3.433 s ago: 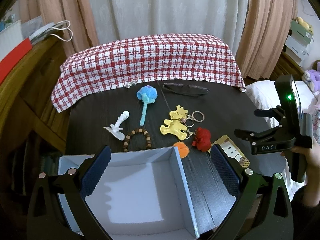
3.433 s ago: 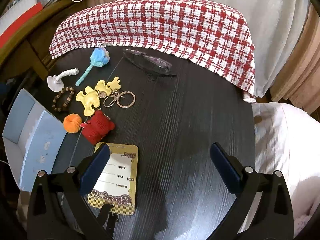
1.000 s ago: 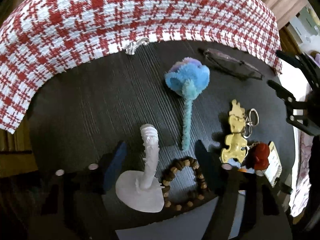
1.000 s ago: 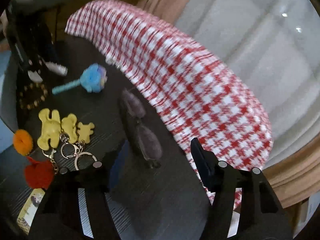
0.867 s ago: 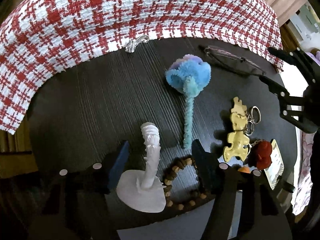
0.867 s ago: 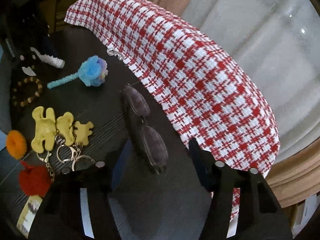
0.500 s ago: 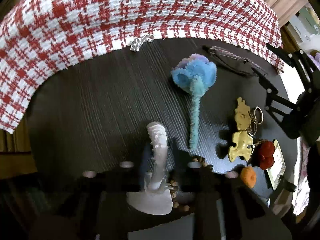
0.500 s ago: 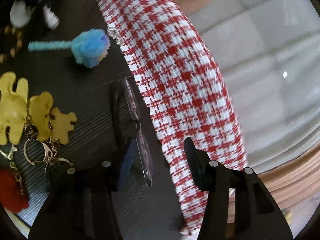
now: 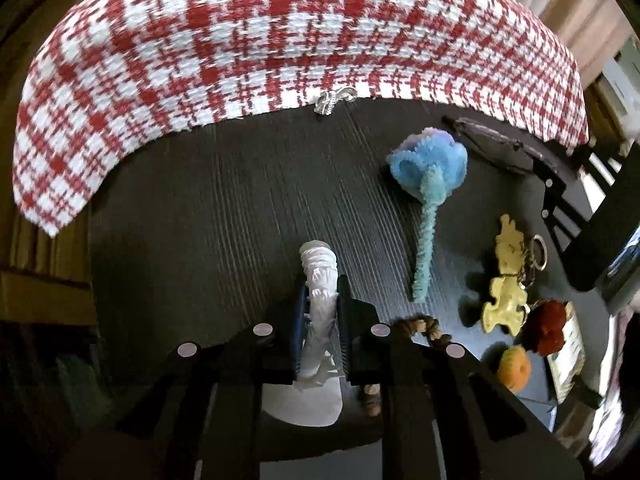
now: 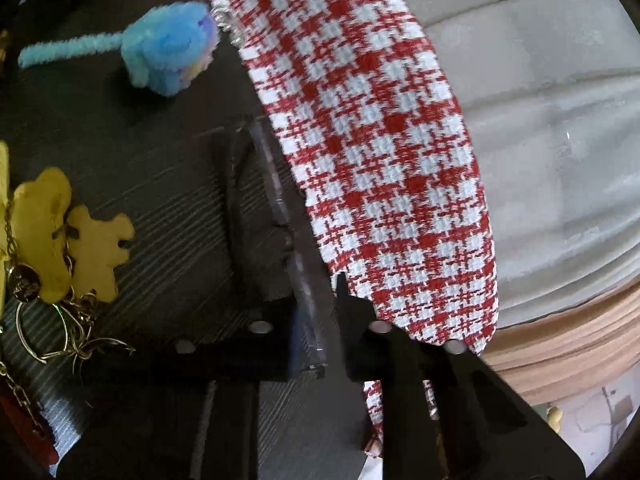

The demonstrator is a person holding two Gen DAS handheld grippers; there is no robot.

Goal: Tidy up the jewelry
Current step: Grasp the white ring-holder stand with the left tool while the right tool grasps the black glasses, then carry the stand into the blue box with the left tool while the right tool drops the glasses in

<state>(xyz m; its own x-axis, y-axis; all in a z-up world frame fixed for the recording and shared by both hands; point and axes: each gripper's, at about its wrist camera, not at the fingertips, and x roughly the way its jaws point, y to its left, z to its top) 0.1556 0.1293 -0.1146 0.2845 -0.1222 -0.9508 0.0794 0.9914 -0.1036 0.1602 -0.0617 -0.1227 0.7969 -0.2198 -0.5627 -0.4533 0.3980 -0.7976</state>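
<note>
My left gripper [image 9: 320, 300] is shut on the stem of a white ring holder [image 9: 319, 280] that lies on the dark table [image 9: 224, 208]; its round base [image 9: 304, 404] shows beneath the jaws. A wooden bead bracelet [image 9: 424, 326] lies just right of it, partly hidden. My right gripper [image 10: 318, 304] is shut on a pair of dark-framed glasses [image 10: 276, 192], seen edge-on by the checked cloth [image 10: 372, 128]. The glasses also show in the left wrist view [image 9: 496, 146].
A blue fuzzy flower [image 9: 428, 172], yellow bear keychains [image 9: 506, 280], a red charm [image 9: 546, 326], an orange pompom [image 9: 514, 368] and a name tag [image 9: 568, 354] lie on the right of the table. A silver trinket [image 9: 332, 100] sits at the cloth [image 9: 280, 40] edge.
My left gripper closed on the white ring holder's stem. My right gripper dropped toward the glasses and closed on them.
</note>
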